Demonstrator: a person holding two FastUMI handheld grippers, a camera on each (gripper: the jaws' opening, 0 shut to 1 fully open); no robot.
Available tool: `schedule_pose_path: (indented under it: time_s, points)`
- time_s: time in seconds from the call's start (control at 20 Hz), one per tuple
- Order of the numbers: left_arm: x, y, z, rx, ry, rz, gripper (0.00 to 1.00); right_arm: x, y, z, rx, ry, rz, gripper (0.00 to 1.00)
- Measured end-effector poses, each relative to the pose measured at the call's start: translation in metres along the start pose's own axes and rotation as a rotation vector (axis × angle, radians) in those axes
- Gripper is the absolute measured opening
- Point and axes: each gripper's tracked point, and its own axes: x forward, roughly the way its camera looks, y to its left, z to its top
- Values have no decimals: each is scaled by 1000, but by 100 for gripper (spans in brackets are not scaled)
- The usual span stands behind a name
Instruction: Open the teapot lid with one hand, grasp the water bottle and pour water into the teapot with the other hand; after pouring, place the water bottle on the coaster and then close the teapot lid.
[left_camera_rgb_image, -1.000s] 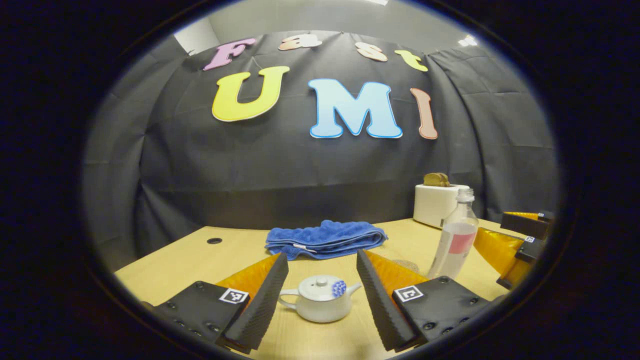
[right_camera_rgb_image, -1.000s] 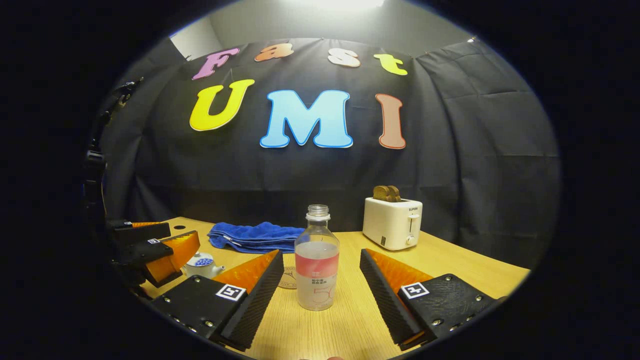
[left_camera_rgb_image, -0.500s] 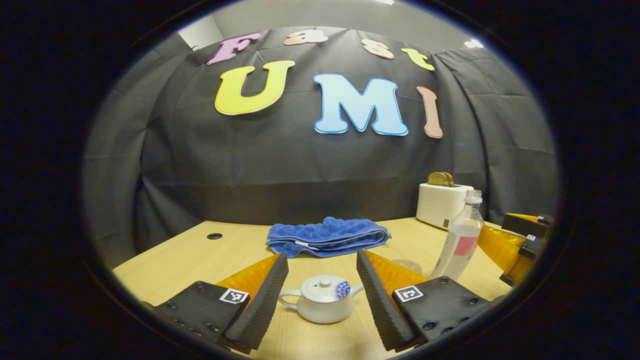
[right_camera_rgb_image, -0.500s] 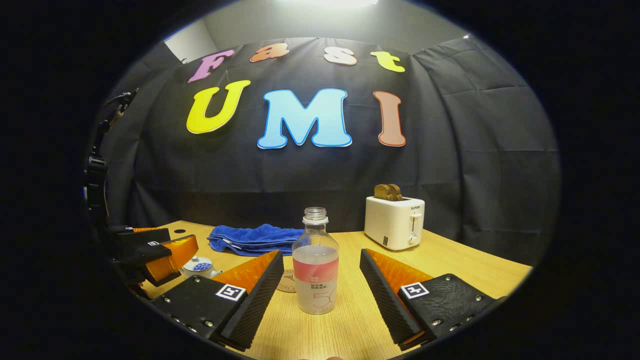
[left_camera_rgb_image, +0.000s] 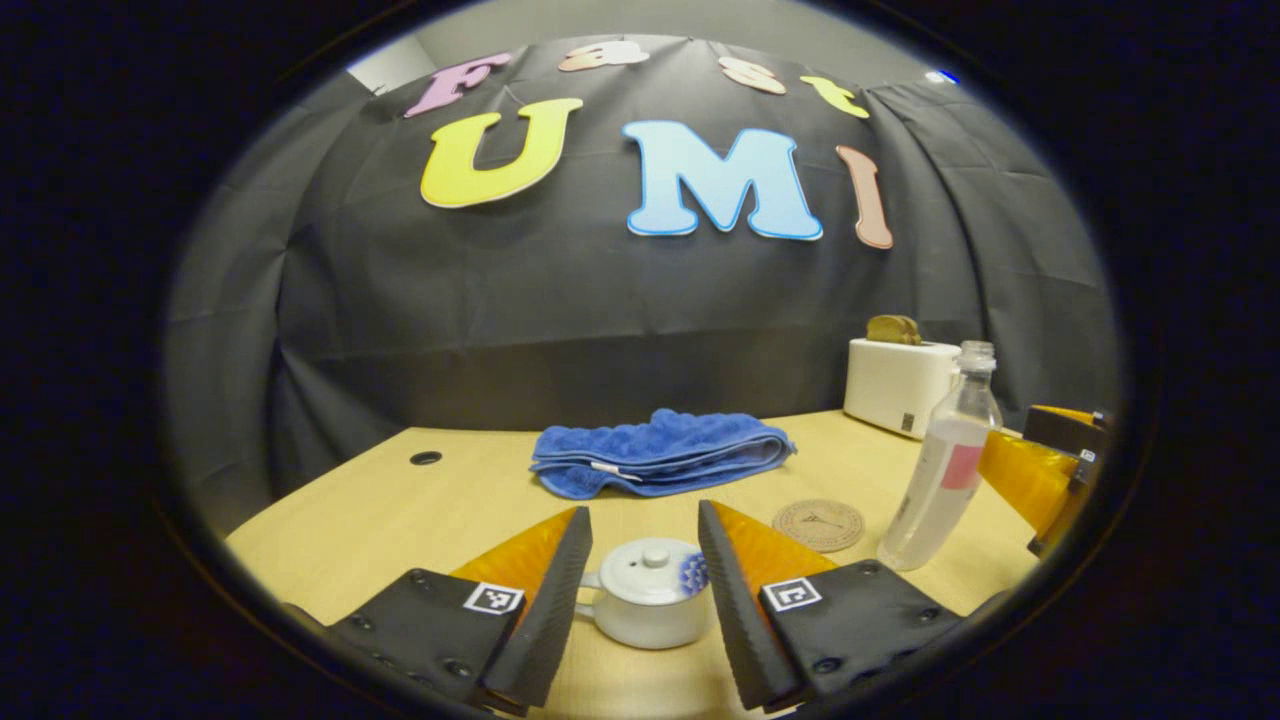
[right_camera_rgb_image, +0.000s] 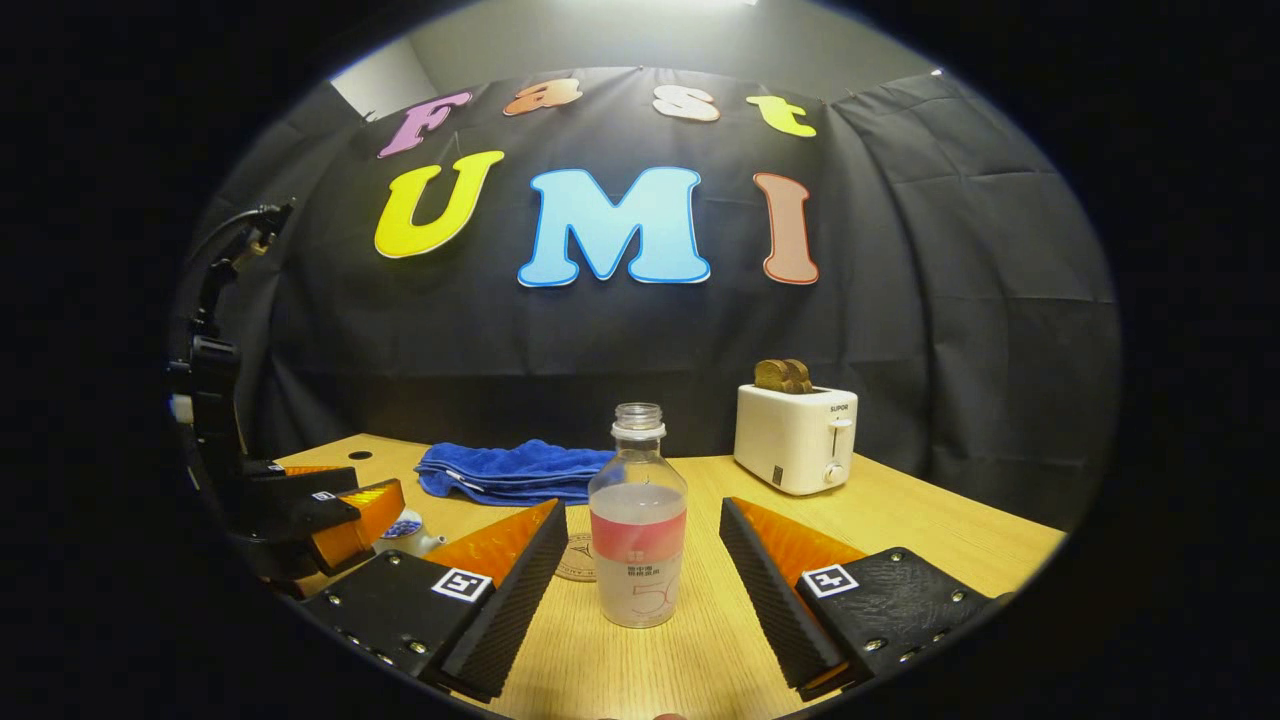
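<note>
A small white teapot (left_camera_rgb_image: 650, 600) with its lid (left_camera_rgb_image: 652, 560) on sits on the wooden table (left_camera_rgb_image: 380, 520). My left gripper (left_camera_rgb_image: 641, 515) is open, its fingers close on either side of the pot. The clear, capless water bottle (right_camera_rgb_image: 637, 540), partly filled and with a pink label, stands upright between the fingers of my open right gripper (right_camera_rgb_image: 642, 505), with a gap on each side. A round coaster (left_camera_rgb_image: 818, 524) lies between the teapot and the bottle (left_camera_rgb_image: 945, 470). In the right gripper view the left gripper (right_camera_rgb_image: 335, 510) hangs over the teapot (right_camera_rgb_image: 408, 532).
A folded blue towel (left_camera_rgb_image: 660, 452) lies behind the teapot. A white toaster (right_camera_rgb_image: 795, 440) with bread in it stands at the back right. A small hole (left_camera_rgb_image: 425, 458) is in the table at the far left. A dark stand (right_camera_rgb_image: 205, 360) rises at the left edge.
My left gripper has come closer to the teapot and its fingers have narrowed around it. The right gripper and the bottle have barely shifted.
</note>
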Motion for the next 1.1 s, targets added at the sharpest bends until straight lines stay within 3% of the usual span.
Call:
schedule_pose_path:
  time_s: [0.15,0.35,0.45,0.5,0.7,0.85,0.9,1.1]
  points:
    - [8,0,-12,-8,45,1,74,3,-3,-5,-3,11,-9,97]
    - [12,-1,-13,1,52,5,65,7,-6,-9,-1,24,-14,97]
    - [12,-4,-14,21,57,1,55,7,-7,-12,3,32,-18,97]
    - [13,-5,-13,41,58,1,56,7,-8,-14,9,36,-17,97]
    - [16,-7,-12,66,67,-2,29,6,-9,-18,29,49,-16,97]
    - [16,-7,-8,53,59,-3,32,5,-11,-19,24,48,-20,97]
    - [18,-7,-7,36,56,-6,13,6,-11,-19,20,48,-22,97]
    - [20,-8,-4,26,48,-30,12,8,-8,-21,22,51,-10,97]
